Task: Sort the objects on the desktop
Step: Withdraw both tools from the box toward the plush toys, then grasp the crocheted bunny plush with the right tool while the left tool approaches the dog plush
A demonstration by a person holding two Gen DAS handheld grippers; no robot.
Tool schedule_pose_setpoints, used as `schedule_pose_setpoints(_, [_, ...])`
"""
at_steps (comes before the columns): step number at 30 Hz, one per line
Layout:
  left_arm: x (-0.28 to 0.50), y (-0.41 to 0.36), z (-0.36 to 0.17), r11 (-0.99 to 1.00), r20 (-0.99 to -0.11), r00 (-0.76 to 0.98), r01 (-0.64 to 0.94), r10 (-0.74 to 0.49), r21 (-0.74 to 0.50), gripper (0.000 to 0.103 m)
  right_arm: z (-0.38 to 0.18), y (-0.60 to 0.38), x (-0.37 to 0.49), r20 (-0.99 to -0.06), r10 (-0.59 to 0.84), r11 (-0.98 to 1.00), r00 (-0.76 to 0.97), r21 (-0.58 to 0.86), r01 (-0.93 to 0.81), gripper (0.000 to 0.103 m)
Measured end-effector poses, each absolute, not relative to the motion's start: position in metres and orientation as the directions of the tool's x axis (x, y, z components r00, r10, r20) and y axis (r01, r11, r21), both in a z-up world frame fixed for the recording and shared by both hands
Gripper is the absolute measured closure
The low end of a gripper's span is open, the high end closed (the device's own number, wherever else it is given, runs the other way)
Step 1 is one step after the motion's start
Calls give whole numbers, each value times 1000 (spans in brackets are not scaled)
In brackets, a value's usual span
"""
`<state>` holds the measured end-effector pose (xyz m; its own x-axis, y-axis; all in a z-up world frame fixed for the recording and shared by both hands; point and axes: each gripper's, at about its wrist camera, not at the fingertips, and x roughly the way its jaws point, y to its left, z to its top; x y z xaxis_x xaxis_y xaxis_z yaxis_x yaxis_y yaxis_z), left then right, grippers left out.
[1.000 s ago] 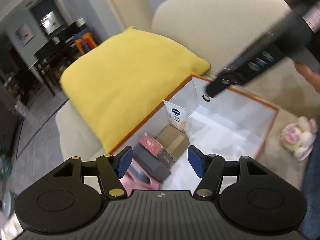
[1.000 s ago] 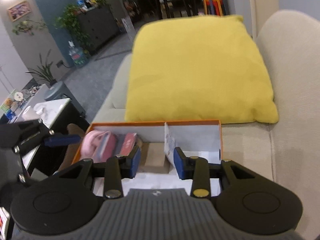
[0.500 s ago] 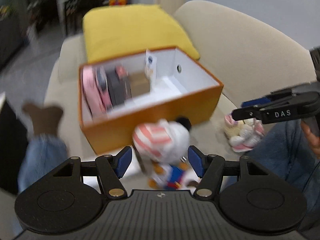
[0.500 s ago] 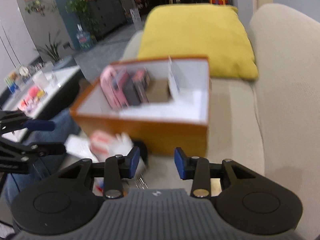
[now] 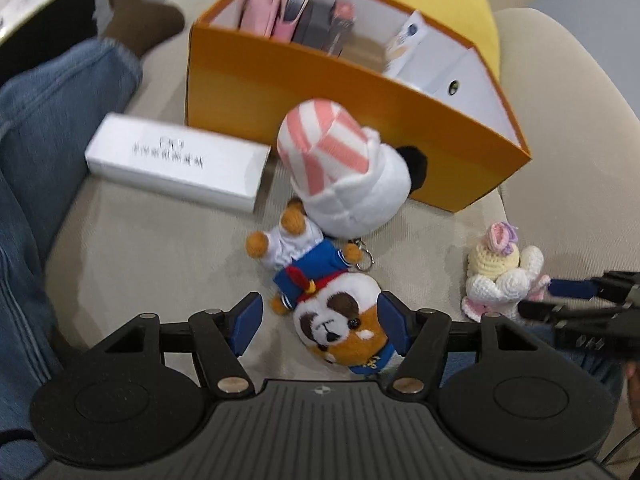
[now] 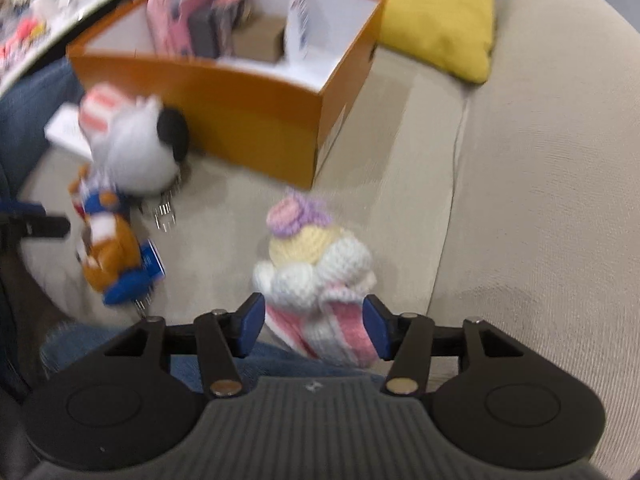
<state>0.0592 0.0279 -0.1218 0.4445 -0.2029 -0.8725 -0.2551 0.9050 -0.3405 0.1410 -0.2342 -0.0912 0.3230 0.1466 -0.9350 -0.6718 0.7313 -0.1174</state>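
Note:
My left gripper [image 5: 320,326] points down at the sofa seat, its jaws opening wide around the head of a brown-and-white sailor plush [image 5: 340,320]; the pads do not press on it. My right gripper [image 6: 314,328] straddles a crochet bunny [image 6: 316,276] with pink ears, and its jaws are opening too. The bunny [image 5: 500,276] also shows in the left wrist view, by the right gripper [image 5: 540,298]. Behind both stands an orange box [image 5: 320,92] holding a pink pouch, dark items and a white tube. A white plush with a striped cap [image 5: 348,176] leans against the box.
A long white carton [image 5: 176,164] lies left of the striped plush. A yellow cushion [image 6: 432,12] sits behind the box [image 6: 248,120]. The beige sofa back [image 6: 540,160] rises on the right. A person's jeans leg [image 5: 52,128] and brown sock [image 5: 140,16] border the left.
Both grippers have dropped from over the box to the seat in front of it. The left one rolled and now straddles the sailor plush. The right one's jaws widened around the bunny.

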Motion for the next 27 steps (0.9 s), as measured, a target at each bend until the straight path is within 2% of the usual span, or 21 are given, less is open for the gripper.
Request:
schedule_pose_setpoints(6, [66,25,-136,893,-905,365,-299,-219,-337,27,-119,-215,153,-960,13,633,280,-209,-746,44])
schedule_pose_setpoints(7, [67,25,-139,889,-911,349,-311,-221,-335,27,-120,-213,154,-961,1,626,278,-216,-749,40])
schedule_pose_setpoints(12, [73,20,-151,876,-918,317,-340,-237,-343,27,-129,-208,167,-959,-25,605,282,-239,-760,39])
schedule_pose_setpoints(17, [79,14,-163,867,-920,302,-353,-250,-351,21,-131,-215,182,-972,12,657,235,-169,-734,39])
schedule_pose_setpoints(20, [78,12,-170,863,-917,303,-355,-258,-360,21,-130,-219,189,-975,33,697,218,-133,-704,39])
schedule_pose_setpoints(23, [74,13,-171,852,-905,319,-349,-283,-390,32,-125,-225,196,-976,80,742,201,-76,-666,41])
schedule_pose_setpoints(27, [62,16,-169,865,-904,327,-327,-274,-380,37,-116,-231,196,-971,159,764,181,5,-645,53])
